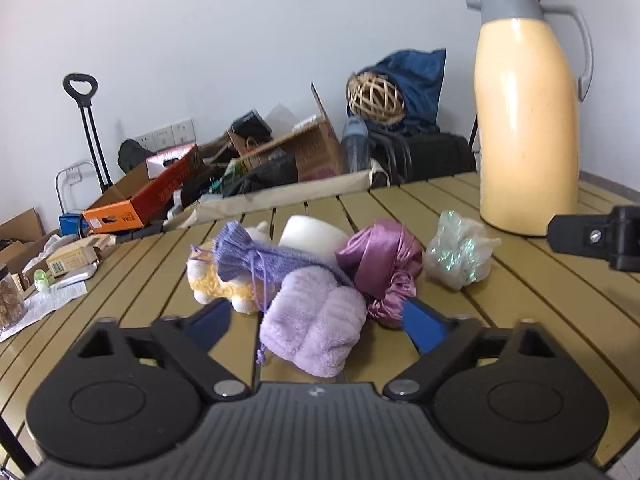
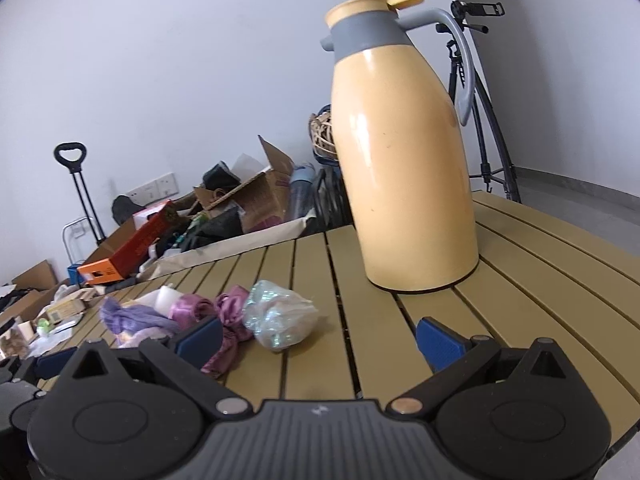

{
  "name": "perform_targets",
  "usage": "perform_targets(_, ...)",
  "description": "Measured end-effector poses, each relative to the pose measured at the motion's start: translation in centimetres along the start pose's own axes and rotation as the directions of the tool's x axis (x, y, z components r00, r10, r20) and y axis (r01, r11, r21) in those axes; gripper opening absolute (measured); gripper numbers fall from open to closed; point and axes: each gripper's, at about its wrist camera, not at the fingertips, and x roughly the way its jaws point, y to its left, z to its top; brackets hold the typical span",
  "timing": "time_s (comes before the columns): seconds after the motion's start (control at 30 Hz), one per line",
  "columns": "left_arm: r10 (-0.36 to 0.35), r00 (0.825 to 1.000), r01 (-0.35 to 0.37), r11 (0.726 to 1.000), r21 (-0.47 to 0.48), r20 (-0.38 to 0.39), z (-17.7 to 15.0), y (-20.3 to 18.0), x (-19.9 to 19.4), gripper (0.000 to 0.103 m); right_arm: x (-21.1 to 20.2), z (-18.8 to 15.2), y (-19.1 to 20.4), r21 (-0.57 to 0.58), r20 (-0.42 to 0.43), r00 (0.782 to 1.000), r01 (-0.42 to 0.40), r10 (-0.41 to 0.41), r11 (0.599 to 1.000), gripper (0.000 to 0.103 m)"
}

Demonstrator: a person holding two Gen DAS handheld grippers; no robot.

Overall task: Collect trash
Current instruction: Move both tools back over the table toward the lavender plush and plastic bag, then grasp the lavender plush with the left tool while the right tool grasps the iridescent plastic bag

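Slatted olive table (image 1: 460, 208), yellow thermos (image 1: 528, 120), cluttered boxes (image 1: 132, 200) behind, left gripper (image 1: 316, 324) and right gripper (image 2: 320, 336) both spread apart.

A tall yellow thermos jug (image 2: 404, 152) with a grey collar and handle stands upright on the slatted olive bench (image 2: 520, 300). Beyond the bench's far edge, clutter lies against the white wall: an open cardboard box (image 1: 308, 152), an orange carton (image 1: 140, 200), a woven rattan ball (image 1: 374, 96) resting on blue cloth (image 1: 420, 76), and a black trolley handle (image 1: 82, 88). A black tripod (image 2: 488, 128) stands behind the jug.
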Motion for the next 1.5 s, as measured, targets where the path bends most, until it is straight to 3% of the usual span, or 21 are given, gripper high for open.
perform_targets(0.07,0.000,1.000,0.000,1.000,0.010,-0.022,-0.1,-0.2,0.8,0.071,0.3,0.0,-0.2,0.010,-0.007,1.000,0.010,-0.009,1.000,0.103)
perform_targets(0.3,0.024,0.998,-0.022,0.999,0.022,-0.064,-0.5,-0.2,2.2,0.061,0.5,-0.3,-0.3,0.020,-0.020,1.000,0.019,-0.018,1.000,0.103)
perform_targets(0.47,0.001,0.997,0.000,1.000,0.020,-0.074,-0.6,0.4,2.4,0.035,0.2,-0.4,-0.3,0.038,-0.026,1.000,0.006,-0.005,0.999,0.103)
perform_targets(0.63,-0.038,0.997,0.037,0.999,-0.030,-0.068,-0.5,1.5,1.6,0.033,0.1,-0.4,0.0,0.043,-0.029,1.000,0.000,0.001,0.999,0.103)
perform_targets(1.0,-0.067,0.997,0.074,0.981,-0.177,0.043,1.3,6.4,-3.9,0.030,0.6,-0.6,1.1,0.082,-0.031,0.999,-0.030,0.033,0.996,0.103)
perform_targets(1.17,-0.029,0.996,0.049,0.972,-0.232,0.089,1.7,8.8,-6.7,0.030,1.2,-0.8,2.1,0.094,-0.035,0.998,-0.046,0.050,0.994,0.103)
perform_targets(1.5,0.051,0.995,-0.016,0.928,-0.372,0.083,0.3,13.9,-9.8,0.030,2.3,-1.1,3.9,0.066,-0.048,0.998,-0.033,0.036,0.997,0.103)
